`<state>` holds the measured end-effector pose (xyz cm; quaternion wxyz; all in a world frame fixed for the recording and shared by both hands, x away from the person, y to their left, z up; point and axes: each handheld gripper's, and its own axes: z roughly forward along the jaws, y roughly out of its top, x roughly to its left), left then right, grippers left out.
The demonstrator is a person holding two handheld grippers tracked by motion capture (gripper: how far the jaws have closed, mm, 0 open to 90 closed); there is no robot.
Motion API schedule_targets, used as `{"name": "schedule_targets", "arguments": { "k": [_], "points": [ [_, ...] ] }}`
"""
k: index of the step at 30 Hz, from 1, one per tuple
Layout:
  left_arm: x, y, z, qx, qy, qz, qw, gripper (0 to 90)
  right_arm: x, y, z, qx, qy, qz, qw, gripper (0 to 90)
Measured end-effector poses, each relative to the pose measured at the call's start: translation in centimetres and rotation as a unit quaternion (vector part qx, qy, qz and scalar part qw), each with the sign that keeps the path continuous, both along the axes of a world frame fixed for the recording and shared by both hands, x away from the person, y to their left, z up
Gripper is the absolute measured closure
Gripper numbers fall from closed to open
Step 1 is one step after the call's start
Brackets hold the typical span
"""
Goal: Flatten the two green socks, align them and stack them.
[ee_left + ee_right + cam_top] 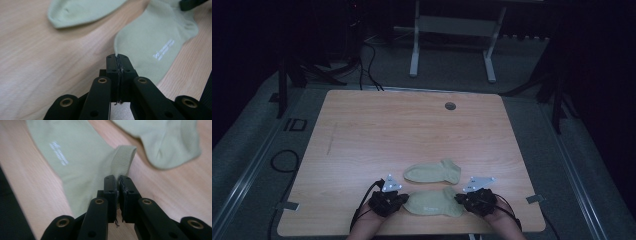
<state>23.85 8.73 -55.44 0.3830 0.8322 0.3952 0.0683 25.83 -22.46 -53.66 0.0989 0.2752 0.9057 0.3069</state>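
Far sock (433, 171) lies just beyond grippers; tabletop (387, 125) beyond open.

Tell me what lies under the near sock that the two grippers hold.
The near sock lies flat on the wooden table, pinched at its ends by the left gripper and right gripper. Whether anything is beneath the fabric is hidden; no bulge shows.

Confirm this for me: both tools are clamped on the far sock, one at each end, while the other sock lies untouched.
Not right. The left tool and right tool pinch the near sock, the one with white lettering, at its two ends. The far sock lies untouched. The high view shows this, and both gripper views show the jaws shut on that sock's edge.
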Motion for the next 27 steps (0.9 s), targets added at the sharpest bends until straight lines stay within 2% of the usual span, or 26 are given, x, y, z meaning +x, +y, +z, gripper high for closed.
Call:
{"name": "schedule_targets", "arguments": {
  "k": [5,9,13,18,20,27],
  "points": [
    [0.1,0.6,1.6,-0.025,-0.013,0.008,0.9996,88.9,-0.2,-0.3,2.4,0.027,-0.021,-0.002,0.9994,84.3],
    [0.6,1.1,3.3,-0.036,-0.026,0.015,0.9989,88.8,0.3,-0.5,4.3,0.042,-0.035,-0.006,0.9985,84.3],
    [1.6,1.1,4.8,-0.035,-0.038,0.024,0.9984,88.8,1.4,-0.5,5.6,0.050,-0.046,-0.016,0.9976,84.3],
    [3.3,1.0,5.9,-0.029,-0.043,0.029,0.9982,88.8,3.3,-0.5,6.1,0.055,-0.040,-0.030,0.9973,84.3],
    [3.9,0.9,6.1,-0.033,-0.041,0.031,0.9982,88.8,4.0,-0.6,6.1,0.056,-0.038,-0.036,0.9971,84.3],
    [5.7,0.4,5.2,-0.031,-0.029,0.043,0.9982,88.8,6.5,-0.6,5.5,0.046,-0.022,-0.055,0.9972,84.2]
  ]
}}
